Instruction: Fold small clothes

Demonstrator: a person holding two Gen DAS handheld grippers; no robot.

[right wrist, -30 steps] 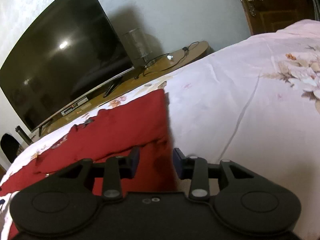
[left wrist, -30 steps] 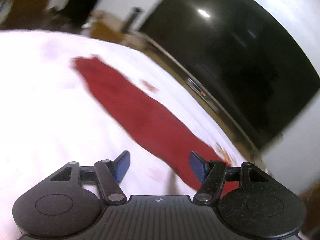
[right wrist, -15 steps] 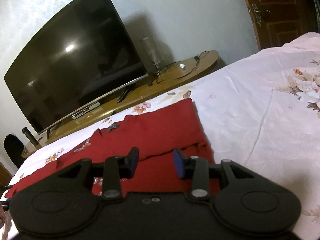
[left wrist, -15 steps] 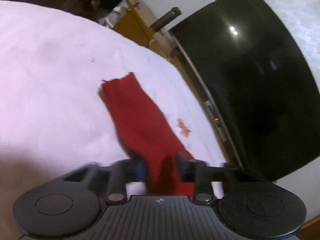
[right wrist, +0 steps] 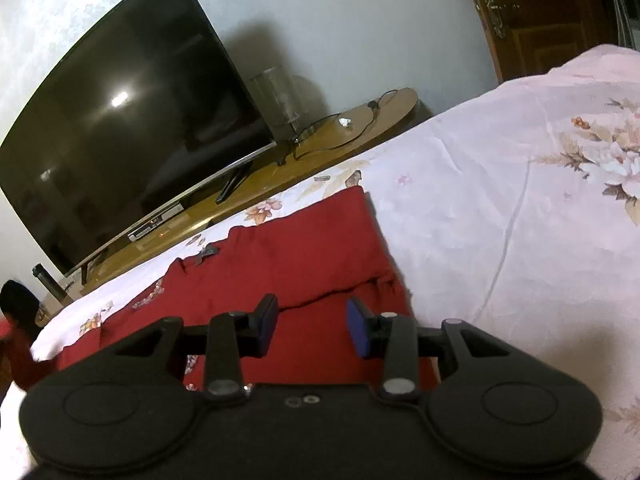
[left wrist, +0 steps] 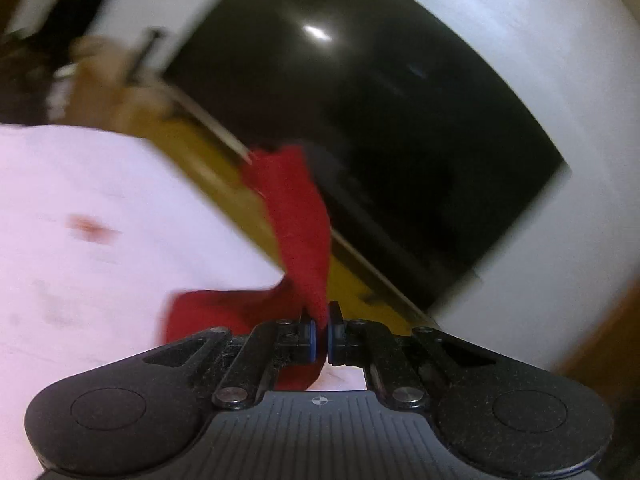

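A dark red garment lies spread on the floral bedsheet, one layer folded over another near my right gripper. My left gripper is shut on an end of the red garment, which rises as a lifted strip above the jaws in the blurred left wrist view. My right gripper hovers over the garment's near right part with its blue pads apart and nothing pressed between them.
A large dark television stands on a low wooden stand past the bed's far edge, with a glass vase and cables. A wooden door is at upper right. Bare sheet stretches to the right.
My left gripper closed on the red garment's end and lifted it off the sheet, swinging toward the television. My right gripper stayed over the garment, rising slightly.
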